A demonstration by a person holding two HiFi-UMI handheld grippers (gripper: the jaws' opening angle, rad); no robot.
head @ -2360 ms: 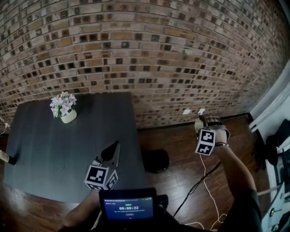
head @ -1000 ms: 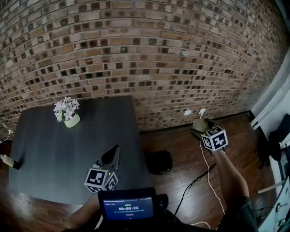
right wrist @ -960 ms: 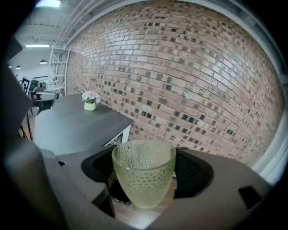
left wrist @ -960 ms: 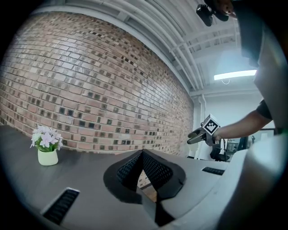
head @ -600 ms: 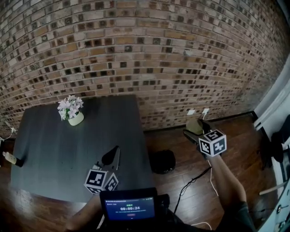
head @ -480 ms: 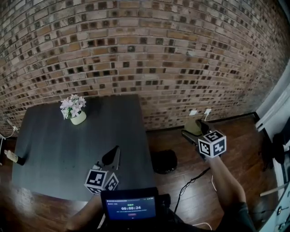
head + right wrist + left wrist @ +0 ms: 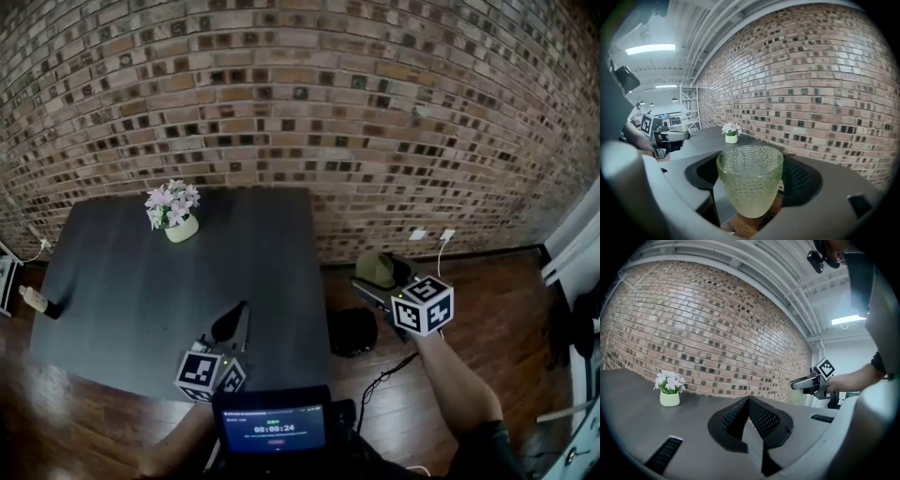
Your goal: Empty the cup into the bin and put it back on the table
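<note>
A pale green dimpled glass cup [image 7: 750,187] stands upright between the jaws of my right gripper [image 7: 752,173], which is shut on it. The cup looks empty as far as its wall shows. In the head view the cup [image 7: 378,266] and right gripper [image 7: 375,279] hang over the wooden floor, just right of the dark table [image 7: 122,281] and just above the black bin [image 7: 352,333]. My left gripper [image 7: 232,326] hovers over the table's near right part. Its jaws [image 7: 749,401] are shut with nothing in them.
A small pot of white flowers [image 7: 176,212] stands at the back of the table. A small object [image 7: 37,302] lies at the table's left edge. A brick wall [image 7: 300,112] runs behind. A black cable [image 7: 384,384] trails across the floor near the bin.
My right gripper has carried the cup left and nearer, from beside the wall to just above the bin by the table's edge. The left gripper has stayed where it was.
</note>
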